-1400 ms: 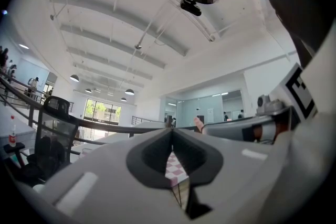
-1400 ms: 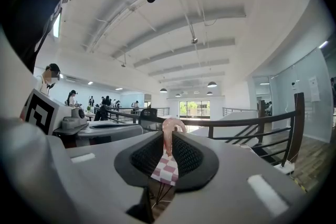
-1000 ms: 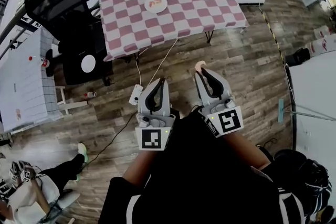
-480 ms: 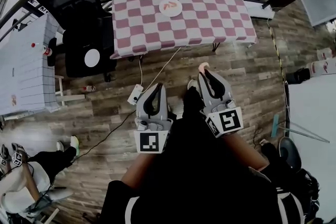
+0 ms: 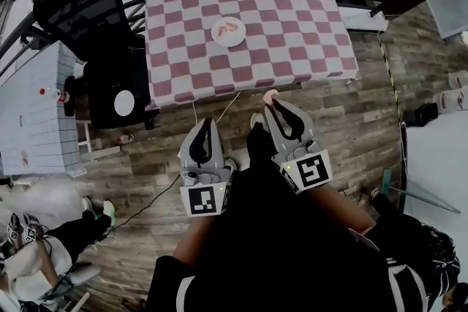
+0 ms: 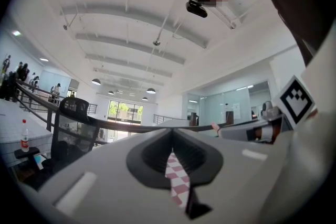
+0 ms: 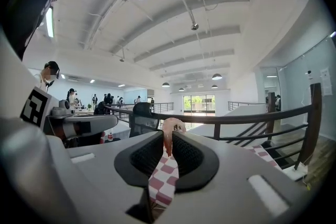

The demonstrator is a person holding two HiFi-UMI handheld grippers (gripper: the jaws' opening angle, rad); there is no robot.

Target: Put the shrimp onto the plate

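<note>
Shrimp [image 5: 270, 94] pinched, plate [image 5: 217, 35] ahead
Right hand-held gripper [image 5: 272, 100] clamps the shrimp at its tips; plate's well ahead, slightly left, on the desk [image 5: 292, 25]. Left hand-held gripper [image 5: 207, 122]: closed, empty.

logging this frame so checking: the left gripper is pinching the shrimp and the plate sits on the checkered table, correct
Not quite: the right gripper is pinching the shrimp, not the left. The right gripper view shows it between the jaw tips, while the left gripper is shut on nothing. The plate does sit on the checkered table.
</note>
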